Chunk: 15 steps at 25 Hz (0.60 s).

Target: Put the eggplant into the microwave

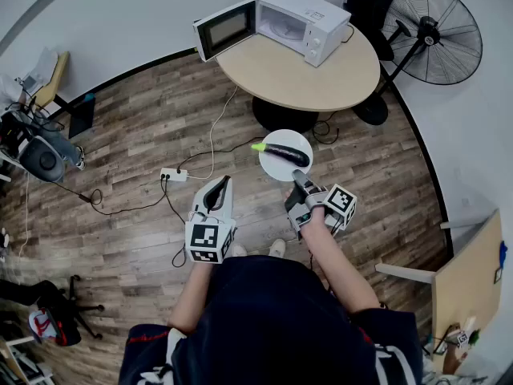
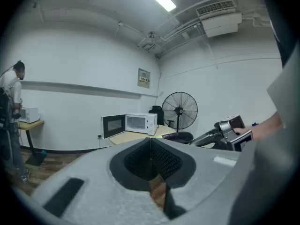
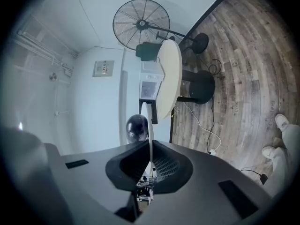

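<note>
A dark purple eggplant (image 1: 288,155) with a green stem lies on a small white plate (image 1: 275,169) held in the air above the wood floor. My right gripper (image 1: 299,180) is shut on the plate's near rim. In the right gripper view the plate (image 3: 150,121) shows edge-on between the jaws, with the eggplant (image 3: 136,127) on its left side. My left gripper (image 1: 217,187) hangs to the plate's left, shut and empty. The white microwave (image 1: 300,22) stands on the far round table (image 1: 321,74) with its door (image 1: 224,29) swung open.
A large black floor fan (image 1: 433,42) stands right of the table. A power strip (image 1: 174,174) and cables lie on the floor. A wooden desk corner (image 1: 469,275) is at the right. Another person (image 2: 11,104) stands far left in the left gripper view.
</note>
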### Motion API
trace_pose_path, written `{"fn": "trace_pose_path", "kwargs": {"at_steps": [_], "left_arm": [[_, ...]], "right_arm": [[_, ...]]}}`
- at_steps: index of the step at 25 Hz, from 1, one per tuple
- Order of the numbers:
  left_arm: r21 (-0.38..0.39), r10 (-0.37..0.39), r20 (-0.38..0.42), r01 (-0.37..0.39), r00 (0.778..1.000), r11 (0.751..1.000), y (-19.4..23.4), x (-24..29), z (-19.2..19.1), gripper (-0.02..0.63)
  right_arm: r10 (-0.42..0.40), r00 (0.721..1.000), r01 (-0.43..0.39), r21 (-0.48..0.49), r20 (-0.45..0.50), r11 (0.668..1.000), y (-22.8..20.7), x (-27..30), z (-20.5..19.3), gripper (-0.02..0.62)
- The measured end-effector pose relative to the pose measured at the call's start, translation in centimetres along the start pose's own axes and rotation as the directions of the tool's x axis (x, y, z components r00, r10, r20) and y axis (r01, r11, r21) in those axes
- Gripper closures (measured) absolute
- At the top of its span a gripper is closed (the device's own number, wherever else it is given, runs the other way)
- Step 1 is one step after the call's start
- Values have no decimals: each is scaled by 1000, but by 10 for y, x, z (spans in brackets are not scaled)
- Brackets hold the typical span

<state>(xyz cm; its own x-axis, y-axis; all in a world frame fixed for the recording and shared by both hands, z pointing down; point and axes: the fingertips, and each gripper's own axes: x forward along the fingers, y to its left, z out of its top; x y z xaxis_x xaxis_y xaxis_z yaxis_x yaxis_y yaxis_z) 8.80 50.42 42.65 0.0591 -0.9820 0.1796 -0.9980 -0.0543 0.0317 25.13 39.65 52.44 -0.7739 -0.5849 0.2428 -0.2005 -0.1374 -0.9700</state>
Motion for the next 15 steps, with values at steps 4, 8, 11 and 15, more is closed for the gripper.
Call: {"fn": "trace_pose_path", "kwargs": {"at_steps": [4, 8, 11, 15], "left_arm": [[-5, 1, 0, -1, 1000, 1000, 1, 1, -1, 589], [-8, 2, -1, -2, 1000, 1000, 0, 3, -2, 589], [-9, 9, -5, -9, 1000, 1000, -6, 7, -2, 589], [-8, 28, -7, -28, 1000, 1000, -15, 11, -3, 589]], "right_arm": [[6, 1000, -6, 7, -2, 1000, -2, 1, 0, 575], [-5, 1000, 5, 37, -6, 999, -5, 1, 0, 575], [-11, 1000, 11, 42, -12, 999, -8, 0, 7, 575], [-11, 999, 12, 23, -32, 1000, -11, -2, 16, 575]]}}
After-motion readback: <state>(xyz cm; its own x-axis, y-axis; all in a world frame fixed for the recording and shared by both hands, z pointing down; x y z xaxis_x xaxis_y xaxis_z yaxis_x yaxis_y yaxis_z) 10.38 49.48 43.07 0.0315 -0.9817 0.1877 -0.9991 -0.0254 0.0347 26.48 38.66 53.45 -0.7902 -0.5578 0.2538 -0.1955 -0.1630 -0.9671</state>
